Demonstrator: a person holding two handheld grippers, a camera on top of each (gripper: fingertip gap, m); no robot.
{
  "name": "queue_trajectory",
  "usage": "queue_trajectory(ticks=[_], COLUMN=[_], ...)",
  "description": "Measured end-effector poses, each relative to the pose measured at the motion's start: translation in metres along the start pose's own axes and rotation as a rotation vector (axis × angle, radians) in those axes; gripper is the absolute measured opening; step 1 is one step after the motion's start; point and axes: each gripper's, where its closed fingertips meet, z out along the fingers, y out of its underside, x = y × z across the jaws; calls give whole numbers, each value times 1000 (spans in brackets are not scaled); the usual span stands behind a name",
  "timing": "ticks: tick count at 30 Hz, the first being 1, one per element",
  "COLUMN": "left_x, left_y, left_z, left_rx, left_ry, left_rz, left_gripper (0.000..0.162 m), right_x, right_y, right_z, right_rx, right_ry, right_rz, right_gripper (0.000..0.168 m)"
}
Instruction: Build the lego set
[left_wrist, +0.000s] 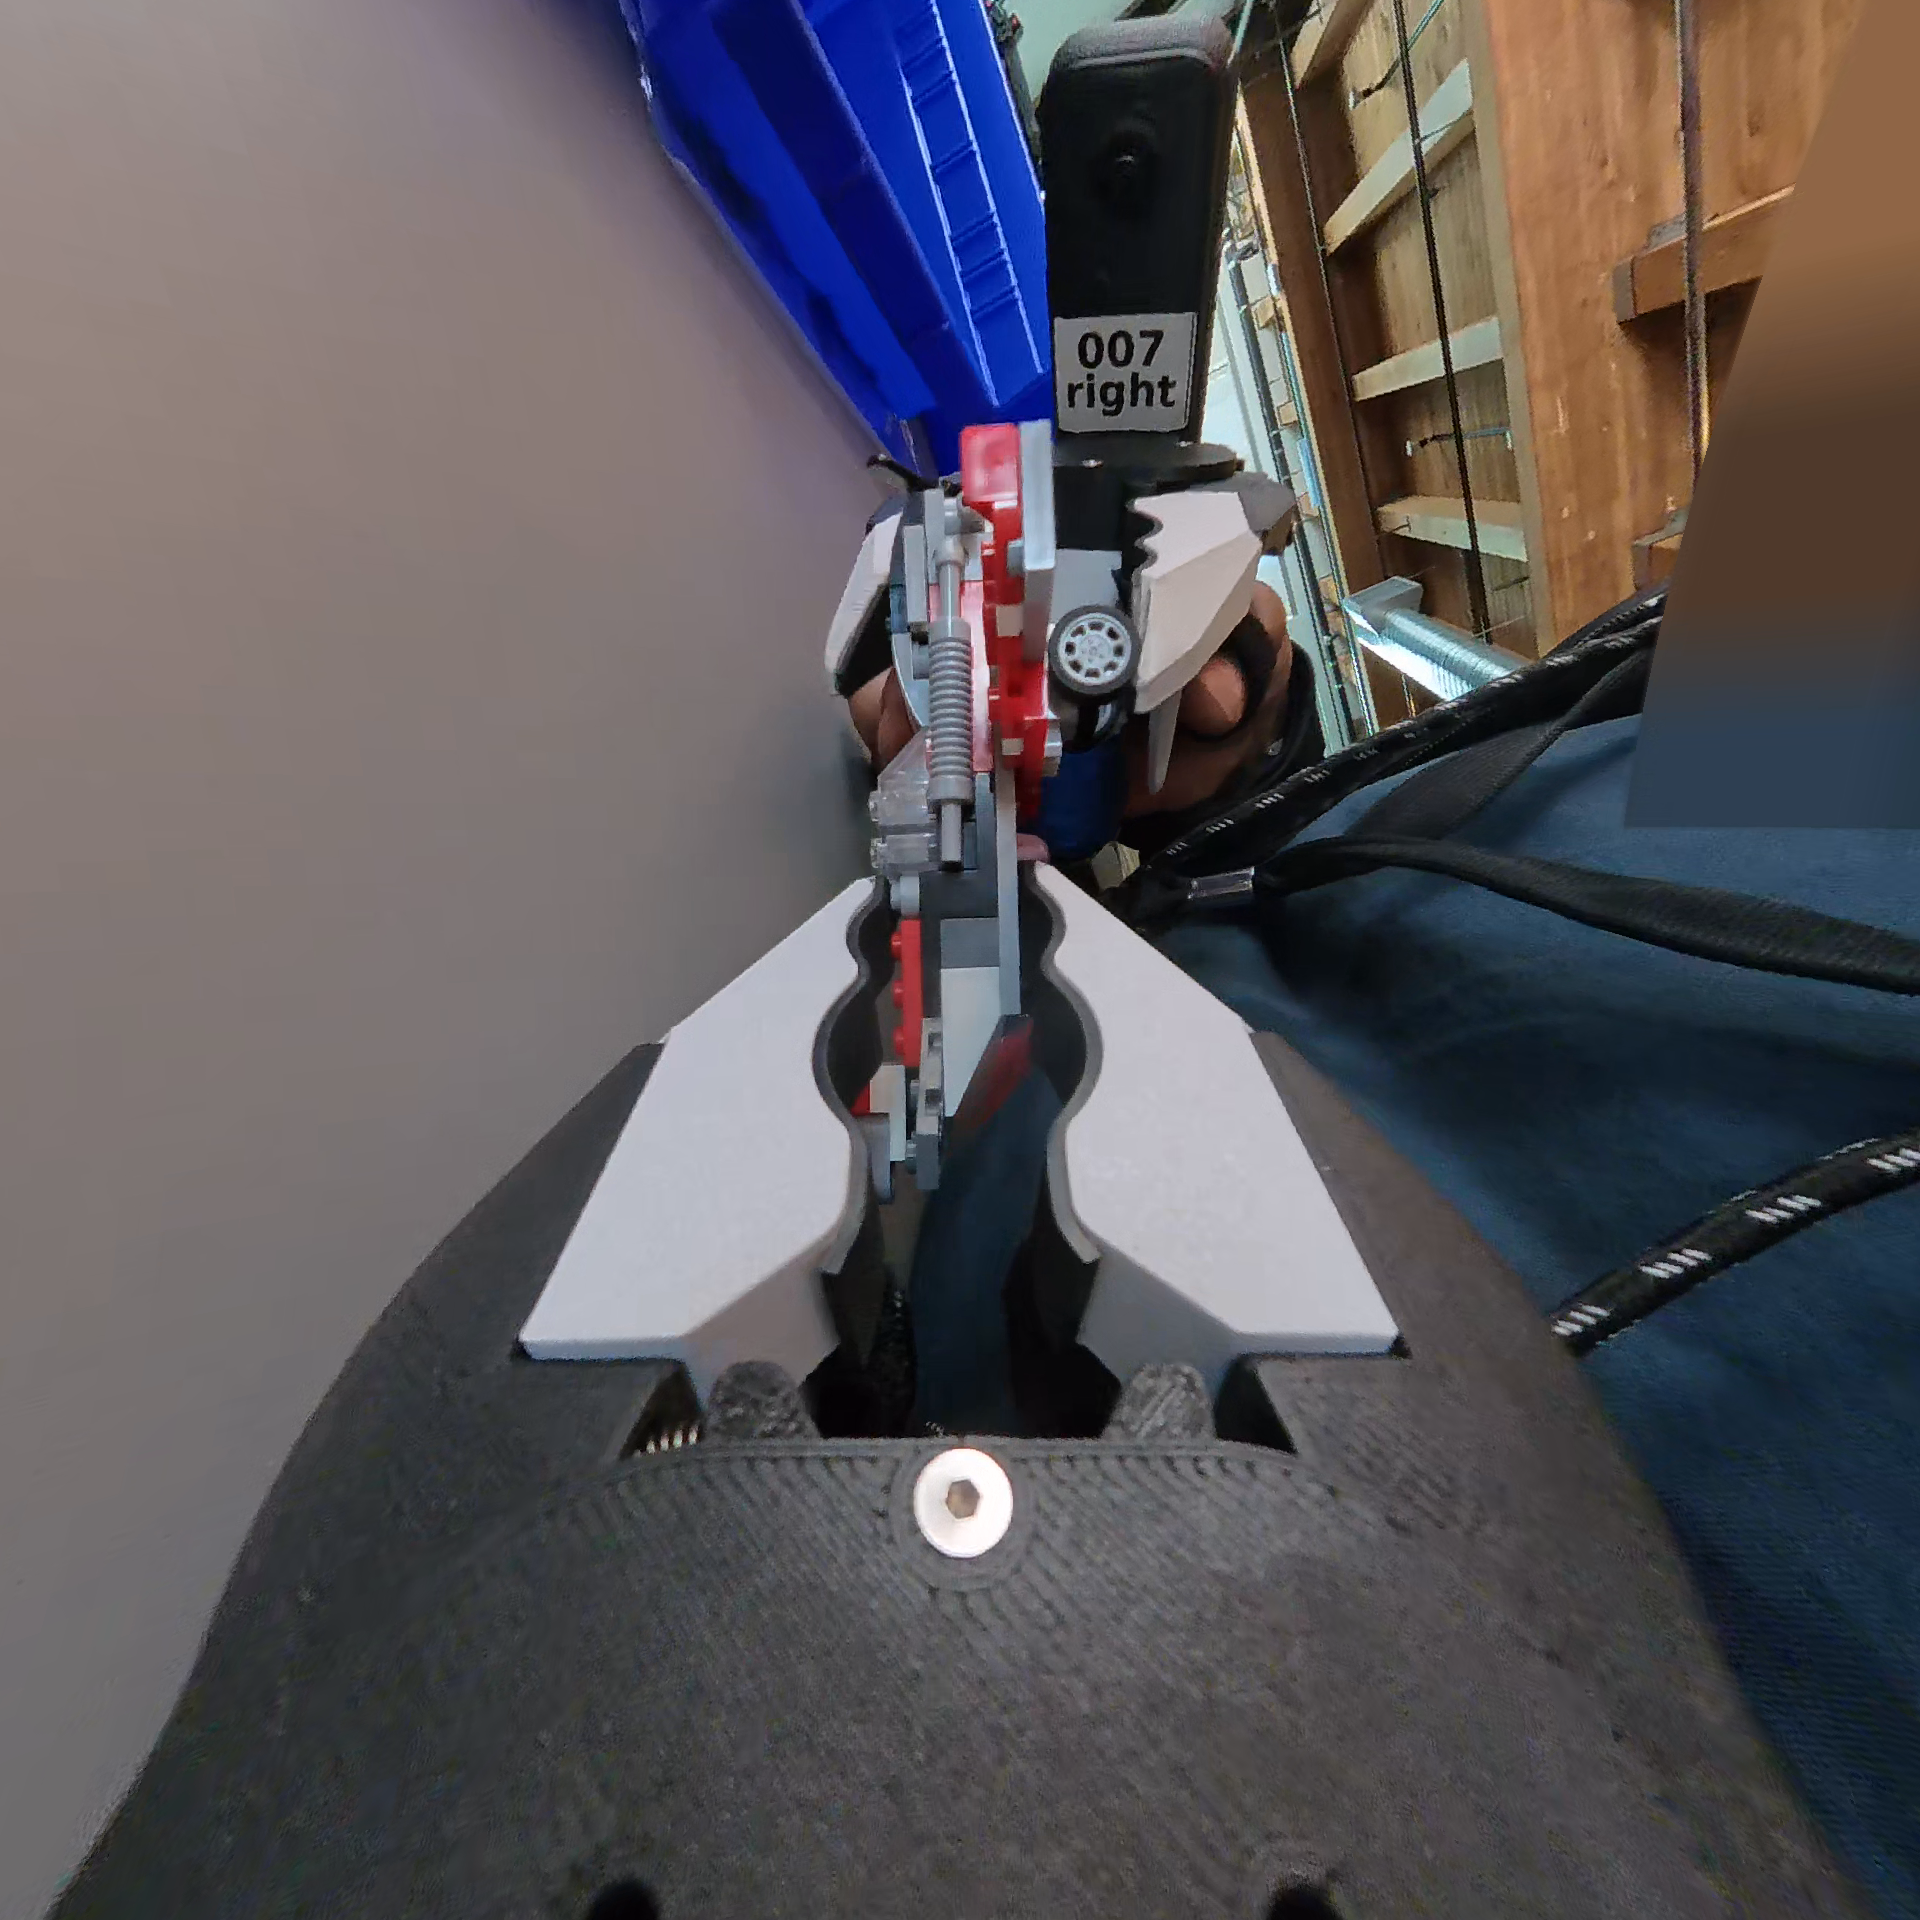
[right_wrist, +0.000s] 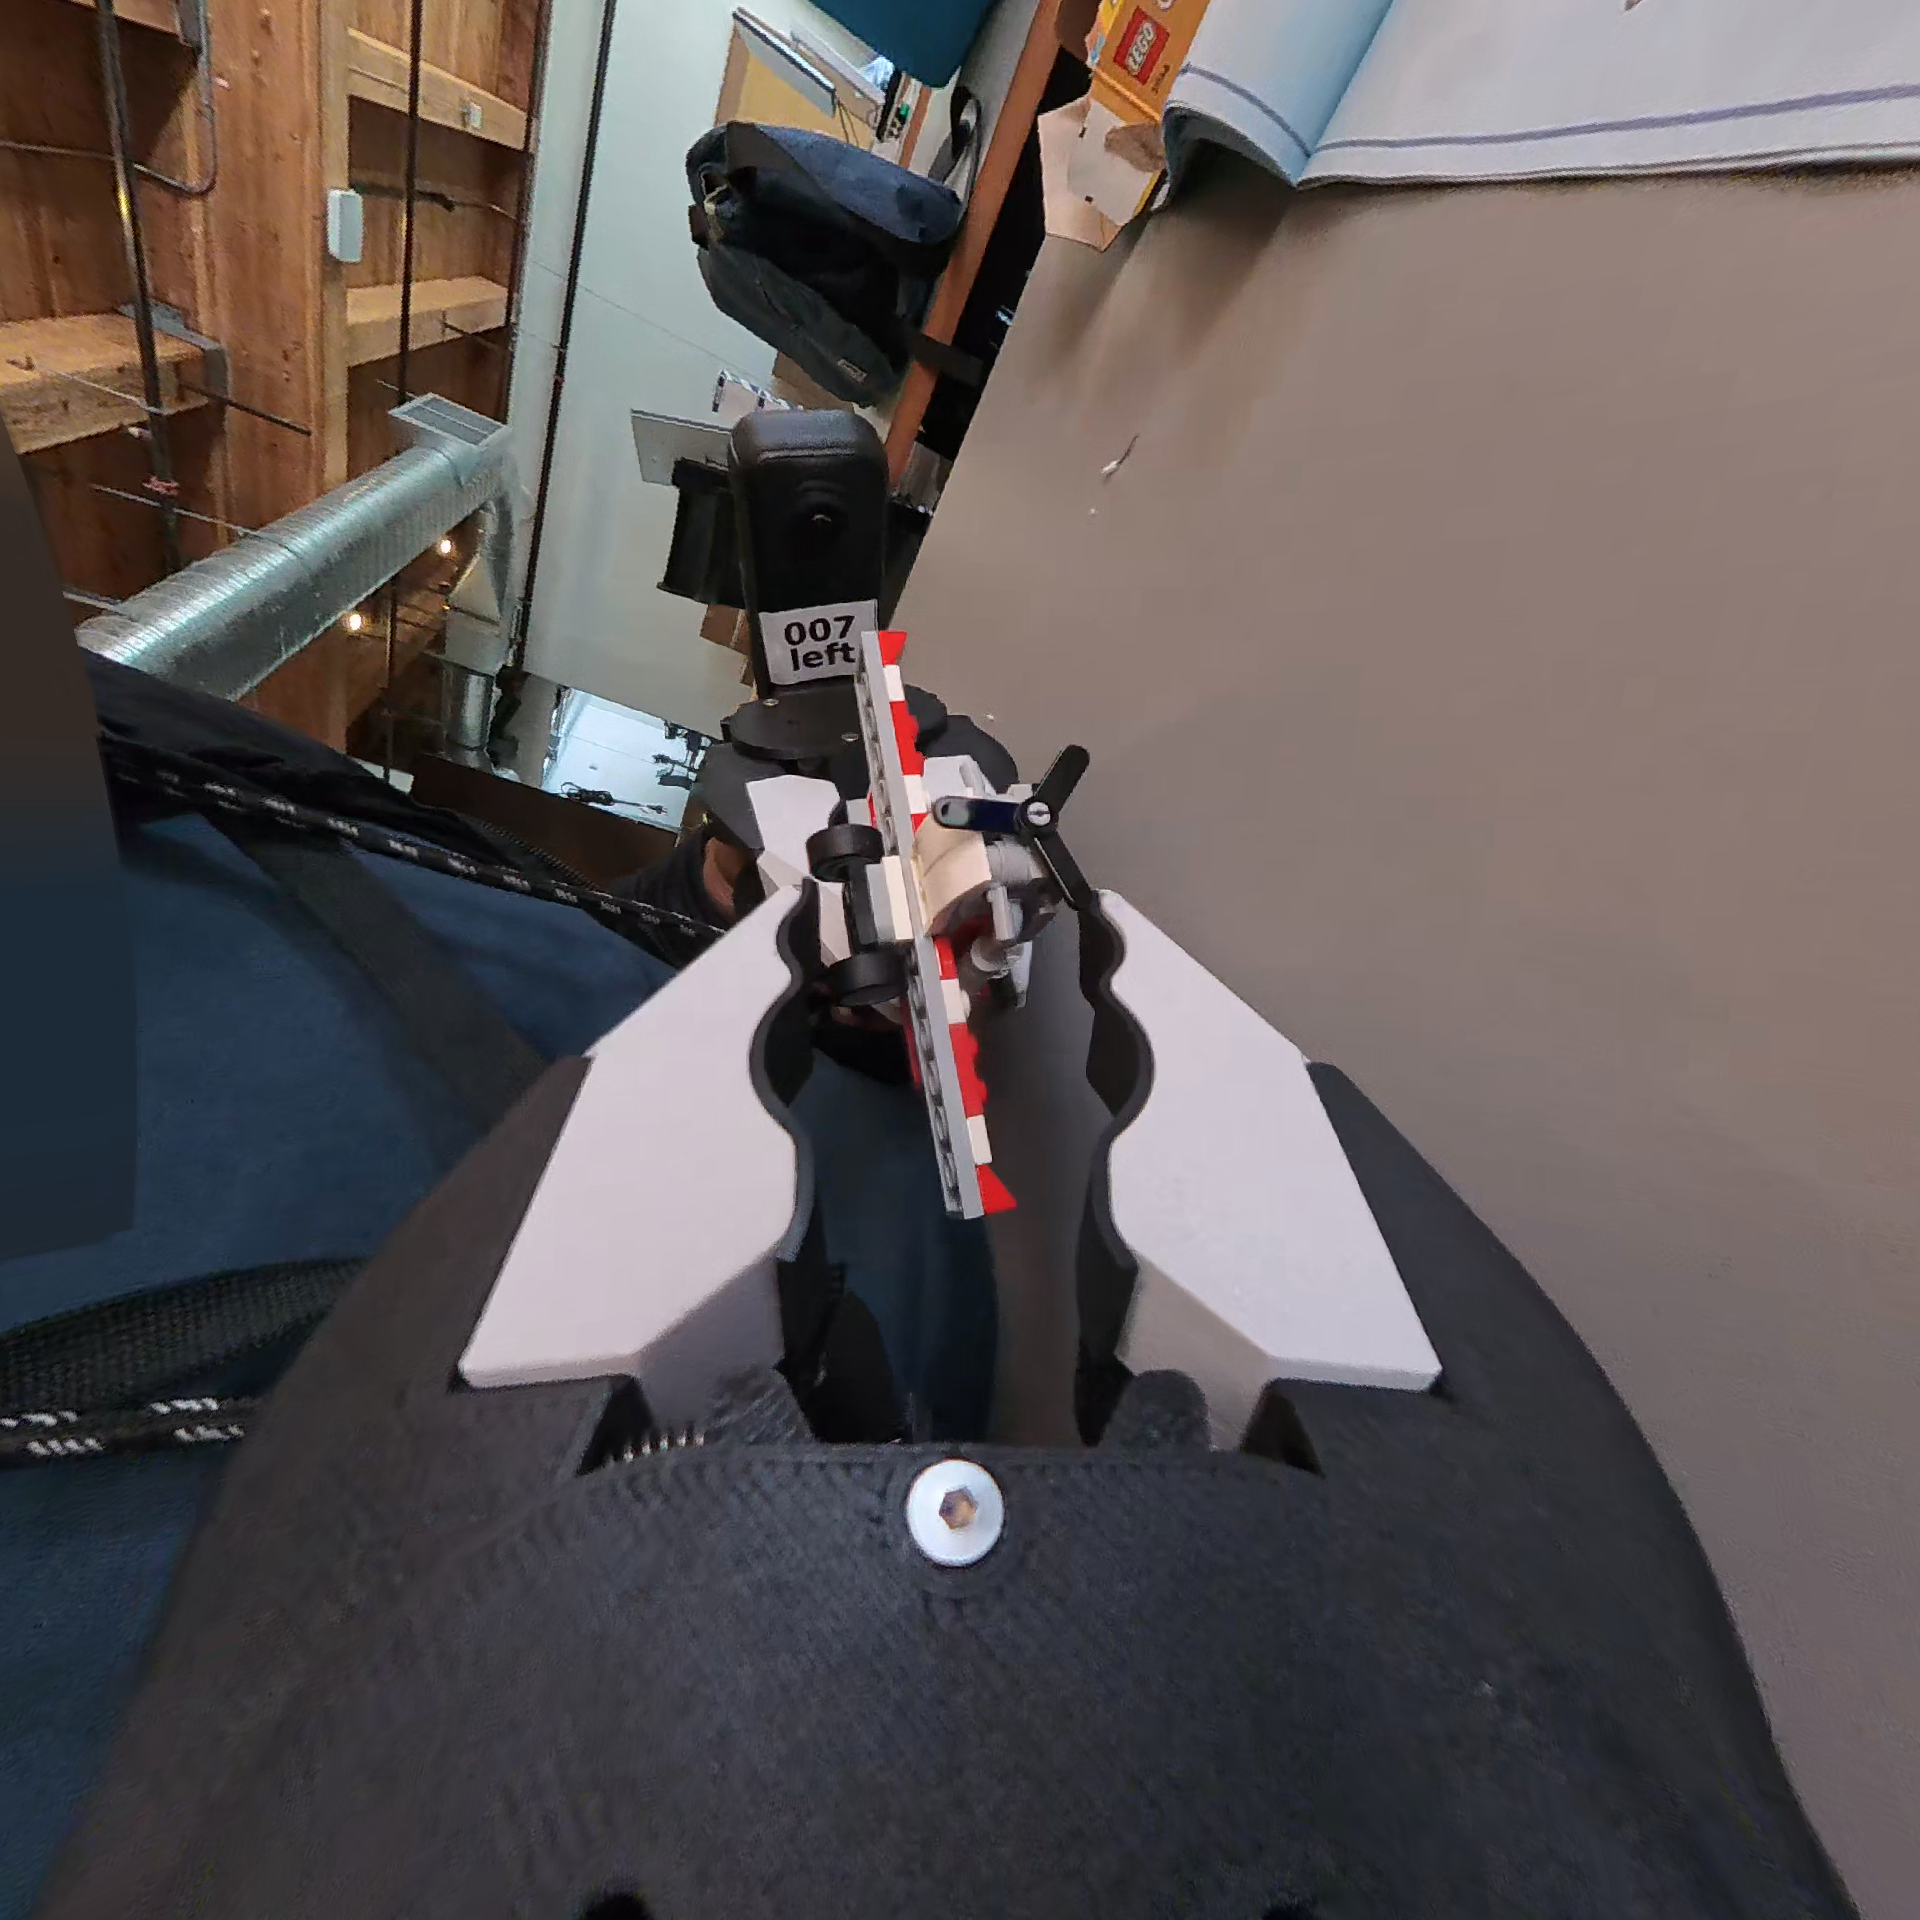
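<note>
The left claw (left_wrist: 940, 914) clamps the plane's (left_wrist: 961, 665) tail; the right claw (right_wrist: 945, 935), wide around its wing (right_wrist: 940, 997), should close squarely, I'd say.

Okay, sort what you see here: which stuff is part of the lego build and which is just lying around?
Part of the job:
- lego plane
- left gripper, clamping the plane's rear
- right gripper, open around the plane
- lego box
- instruction booklet

Just lying about:
- blue bins
- dark backpack
- black cables
</note>
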Motion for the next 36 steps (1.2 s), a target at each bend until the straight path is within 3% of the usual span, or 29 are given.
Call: queue_trajectory(ticks=[8,36], left_x=[7,11], left_y=[3,12], left_z=[1,0], left_rx=[-17,-58], left_ry=[28,43], left_rz=[28,65], left_gripper=[22,22], right_x=[-7,-14], right_y=[2,10], right_z=[-2,-1], right_rx=[6,-3], right_ry=[-31,-77], right_rz=[-32,-24], right_gripper=[40,36])
